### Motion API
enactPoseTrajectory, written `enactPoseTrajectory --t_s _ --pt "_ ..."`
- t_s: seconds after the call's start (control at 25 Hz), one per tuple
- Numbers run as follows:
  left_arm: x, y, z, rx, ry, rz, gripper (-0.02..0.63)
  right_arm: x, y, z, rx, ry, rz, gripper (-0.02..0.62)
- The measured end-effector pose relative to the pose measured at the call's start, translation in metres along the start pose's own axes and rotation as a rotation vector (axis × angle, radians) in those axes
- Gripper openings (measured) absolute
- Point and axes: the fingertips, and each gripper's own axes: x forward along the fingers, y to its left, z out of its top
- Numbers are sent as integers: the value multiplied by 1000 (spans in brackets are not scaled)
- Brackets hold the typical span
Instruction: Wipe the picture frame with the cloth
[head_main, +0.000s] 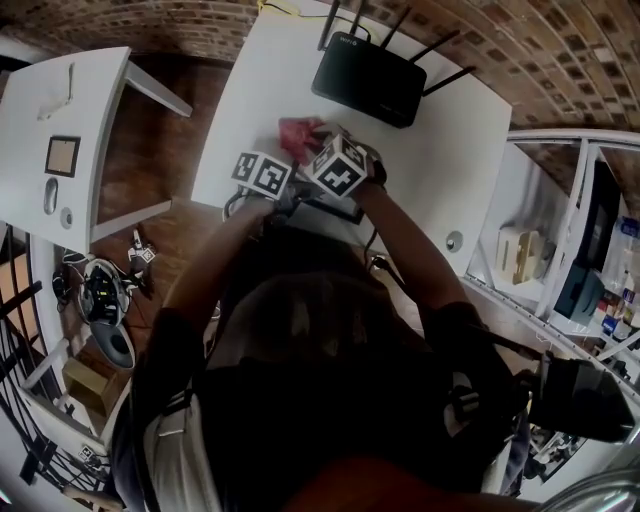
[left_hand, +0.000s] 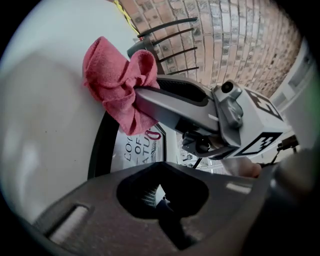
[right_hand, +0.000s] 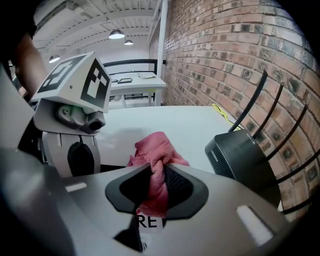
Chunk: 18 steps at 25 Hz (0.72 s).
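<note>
Evidently the wiping is barely begun. The right hand-held gripper (right_hand: 150, 197) pinches a bunched pink cloth (right_hand: 152, 150) over the picture frame (left_hand: 98, 150), which lies flat on the white surface (head_main: 450, 150). Whether cloth meets glass I cannot tell. The left hand-held gripper (left_hand: 160, 192) is pressed together at the frame's near edge. The cloth looks like soft, nappy terry; the frame has a thin black rim and a glossy pane over a lettered print. Most strokes seem left to do.
</note>
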Motion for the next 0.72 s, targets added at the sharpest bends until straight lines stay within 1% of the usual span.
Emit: enactPoseTrajectory --t_s 0.12,0.24,0.48,0.72 --pt "-1 0 -1 9 22 0 2 3 0 -1 16 0 12 78" --pt "-2 1 -3 12 22 6 2 4 4 -1 16 -12 32 78" --pt "1 1 -2 4 22 25 2 0 3 -8 14 -28 23 78" --pt "2 3 0 -18 15 26 2 -8 1 -26 -1 -6 28 78"
